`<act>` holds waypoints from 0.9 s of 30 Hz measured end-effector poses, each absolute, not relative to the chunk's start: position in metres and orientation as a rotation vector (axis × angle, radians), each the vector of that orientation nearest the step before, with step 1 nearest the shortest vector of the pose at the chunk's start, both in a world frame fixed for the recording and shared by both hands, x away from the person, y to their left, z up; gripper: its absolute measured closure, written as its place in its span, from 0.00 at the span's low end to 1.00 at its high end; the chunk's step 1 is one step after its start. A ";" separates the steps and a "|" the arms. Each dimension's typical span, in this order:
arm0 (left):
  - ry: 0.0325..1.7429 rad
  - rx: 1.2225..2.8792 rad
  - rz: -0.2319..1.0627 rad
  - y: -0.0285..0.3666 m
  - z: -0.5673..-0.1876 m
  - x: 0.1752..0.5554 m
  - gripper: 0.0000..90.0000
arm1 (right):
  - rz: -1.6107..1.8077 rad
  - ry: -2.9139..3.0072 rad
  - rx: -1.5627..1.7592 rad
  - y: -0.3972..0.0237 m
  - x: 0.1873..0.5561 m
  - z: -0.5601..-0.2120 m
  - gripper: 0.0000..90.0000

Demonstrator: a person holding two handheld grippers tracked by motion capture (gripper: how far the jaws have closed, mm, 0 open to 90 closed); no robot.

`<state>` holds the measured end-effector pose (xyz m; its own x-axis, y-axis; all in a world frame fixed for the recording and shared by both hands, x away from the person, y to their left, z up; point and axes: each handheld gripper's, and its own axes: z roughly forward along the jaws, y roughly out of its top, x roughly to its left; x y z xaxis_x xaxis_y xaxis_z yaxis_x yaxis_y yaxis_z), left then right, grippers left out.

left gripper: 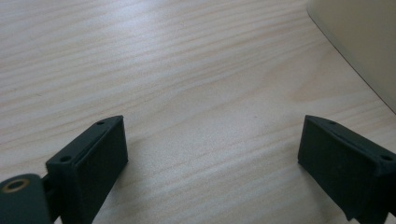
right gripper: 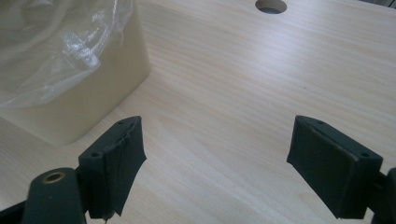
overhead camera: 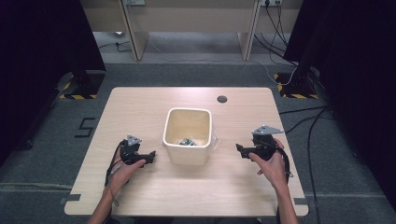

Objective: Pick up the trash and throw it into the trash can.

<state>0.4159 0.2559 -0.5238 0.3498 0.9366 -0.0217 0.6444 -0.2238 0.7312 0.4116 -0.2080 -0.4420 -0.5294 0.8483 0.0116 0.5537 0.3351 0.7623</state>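
Pale wood table (overhead camera: 140, 102) on grey carpet (overhead camera: 56, 154), cream bin (overhead camera: 187, 154) between 2 released, empty tongs (overhead camera: 152, 156) (overhead camera: 239, 149).

Cream square bin (overhead camera: 187, 154), upright at table centre, clear plastic film (right gripper: 70, 51) draped over its side

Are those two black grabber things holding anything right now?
No. The left hand-held gripper and the right hand-held gripper both stand open over the bare wooden table, on either side of the cream bin.

High view looks down over table (overhead camera: 140, 107); both gripper views close, low, sharing bin (overhead camera: 187, 136).
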 end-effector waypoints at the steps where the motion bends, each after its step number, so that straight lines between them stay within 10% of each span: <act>1: 1.374 1.961 0.572 0.256 -0.524 0.416 0.08 | 1.034 2.217 1.238 -0.209 0.411 -0.444 0.20; 27: 1.374 1.961 0.573 0.256 -0.524 0.416 0.08 | 0.931 2.273 1.267 -0.213 0.393 -0.481 0.20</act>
<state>0.4159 0.2558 -0.5238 0.3500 0.9365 -0.0211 0.6443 -0.2243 0.7311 0.3930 -0.2130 -0.4807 -0.5242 0.8516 -0.0056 0.6031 0.3758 0.7036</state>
